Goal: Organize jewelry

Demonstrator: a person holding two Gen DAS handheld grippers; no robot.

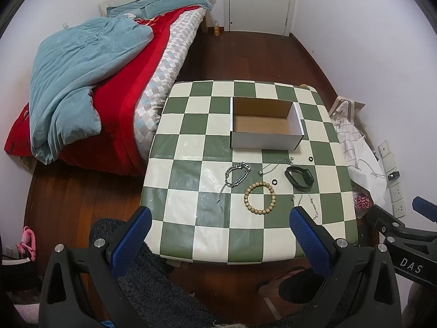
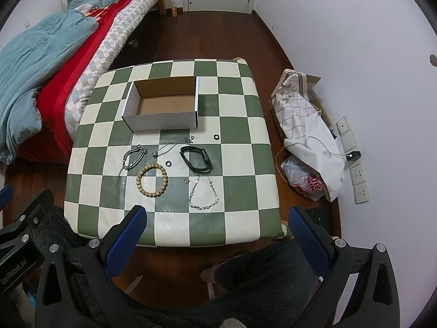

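Still nothing boxed: left gripper (image 1: 218,221) and right gripper (image 2: 218,220) both spread wide, empty, jewelry lying before the empty cardboard box (image 2: 164,109); thin silver chain (image 2: 203,194) likely slips or snags between pads.

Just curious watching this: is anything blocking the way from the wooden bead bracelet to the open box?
Partly. The thin silver chain necklace lies on the table between the wooden bead bracelet and the open cardboard box; nothing taller stands there, so lifting over clears it.
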